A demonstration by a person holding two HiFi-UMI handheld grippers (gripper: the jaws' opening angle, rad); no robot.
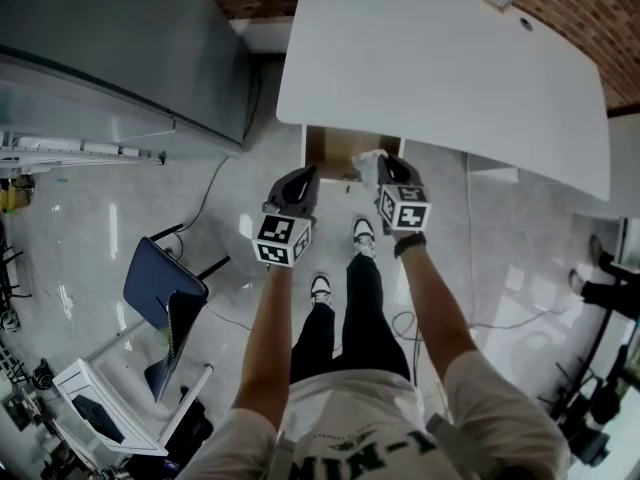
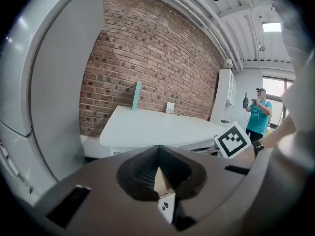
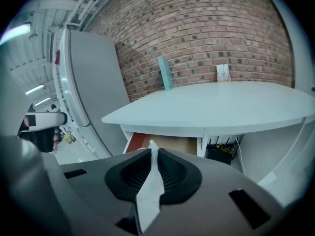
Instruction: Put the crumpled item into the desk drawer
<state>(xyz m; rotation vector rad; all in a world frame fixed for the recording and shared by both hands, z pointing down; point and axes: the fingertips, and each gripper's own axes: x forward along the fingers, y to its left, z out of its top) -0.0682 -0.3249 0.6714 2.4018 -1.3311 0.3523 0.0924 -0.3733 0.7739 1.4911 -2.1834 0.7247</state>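
The right gripper point(image 3: 153, 150) has its fingers clamped on the crumpled item point(image 3: 147, 193), a white wad that fills the slit between the pads and pokes out just past the tips. Straight ahead of those tips and a little below them stands the drawer point(image 3: 170, 144), pulled out under the desk point(image 3: 211, 107) with its tan inside showing. Off to that gripper's left, the left gripper point(image 2: 158, 154) has its fingers together at the tips. A tan sliver sits in the slit behind them, and I cannot tell what it is. The step in hand looks like the carry to the drawer. Next, the right tips need to reach forward over the drawer's front edge, under the desktop, before the pads part.
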